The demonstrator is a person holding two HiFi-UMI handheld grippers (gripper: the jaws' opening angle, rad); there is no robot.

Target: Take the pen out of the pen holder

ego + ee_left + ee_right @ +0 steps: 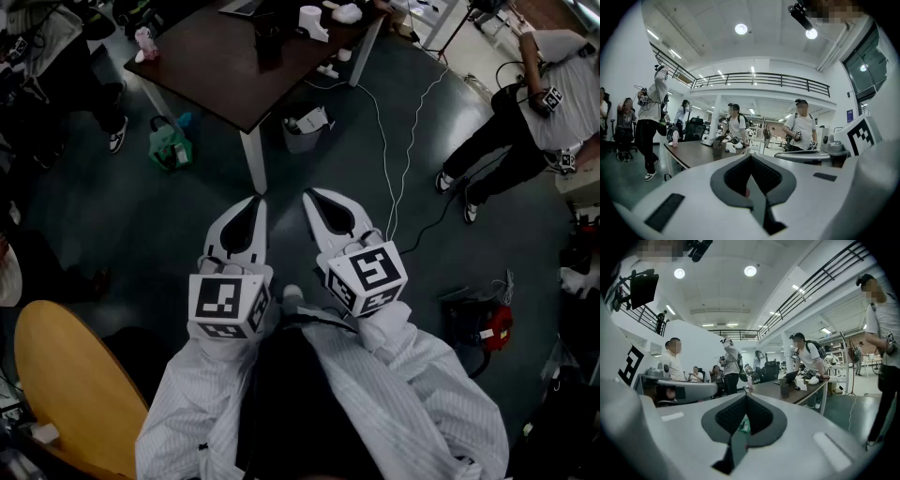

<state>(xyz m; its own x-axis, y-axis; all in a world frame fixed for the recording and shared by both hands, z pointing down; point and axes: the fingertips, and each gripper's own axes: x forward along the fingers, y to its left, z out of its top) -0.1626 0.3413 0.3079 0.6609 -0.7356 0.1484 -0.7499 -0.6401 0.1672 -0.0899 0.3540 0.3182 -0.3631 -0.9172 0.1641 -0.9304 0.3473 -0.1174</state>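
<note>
A dark pen holder (pixel 267 39) stands on the dark table (pixel 211 70) at the top of the head view, well ahead of both grippers. It shows small in the left gripper view (pixel 717 149) and in the right gripper view (pixel 784 390); I cannot make out a pen in it. My left gripper (pixel 258 200) and right gripper (pixel 309 195) are held side by side over the floor, pointing toward the table. Both are shut with nothing between the jaws, as the left gripper (pixel 751 155) and right gripper (pixel 746 395) show in their own views.
A white bin (pixel 305 127) and a green bag (pixel 169 142) sit by the table legs. White cables (pixel 394 141) run over the floor. One person (pixel 525 131) stands at the right, others are around the table. A wooden chair (pixel 66 375) is near left.
</note>
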